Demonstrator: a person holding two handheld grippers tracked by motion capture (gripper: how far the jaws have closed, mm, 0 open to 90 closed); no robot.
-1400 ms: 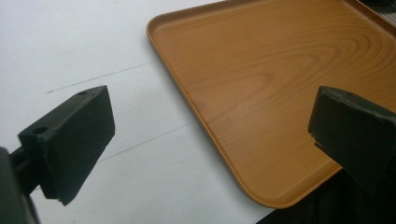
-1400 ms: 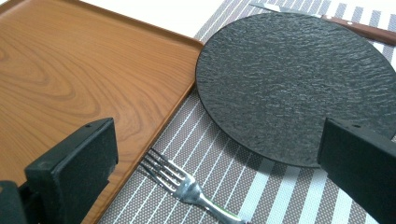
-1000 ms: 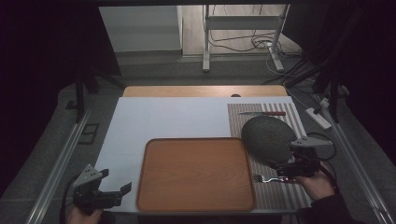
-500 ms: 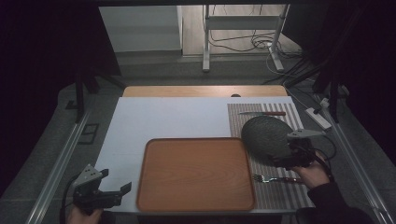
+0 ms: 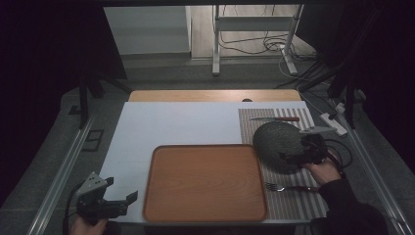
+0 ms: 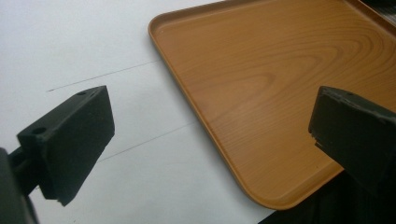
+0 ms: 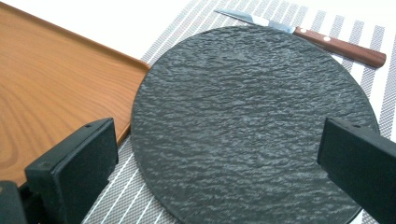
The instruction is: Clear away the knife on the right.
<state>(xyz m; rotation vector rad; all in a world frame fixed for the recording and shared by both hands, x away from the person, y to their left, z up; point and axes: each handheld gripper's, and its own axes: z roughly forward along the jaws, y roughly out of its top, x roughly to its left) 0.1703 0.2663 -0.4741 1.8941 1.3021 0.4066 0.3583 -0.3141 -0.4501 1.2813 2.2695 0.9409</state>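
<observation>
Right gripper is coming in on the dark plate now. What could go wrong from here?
1. The dark plate lies flat on the striped mat, and the right gripper stands open over its near rim; a thin, flat rim may slip from the jaws.
2. Its edge sits close against the wooden tray; a low lift could catch the tray's lip.
3. The fork beside the hand and the knife behind the plate could get knocked.

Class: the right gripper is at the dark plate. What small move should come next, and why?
Probably ease the right gripper forward and down to the plate's near edge: its jaws stand wide open, holding nothing, and the plate lies flat on the striped mat.
</observation>
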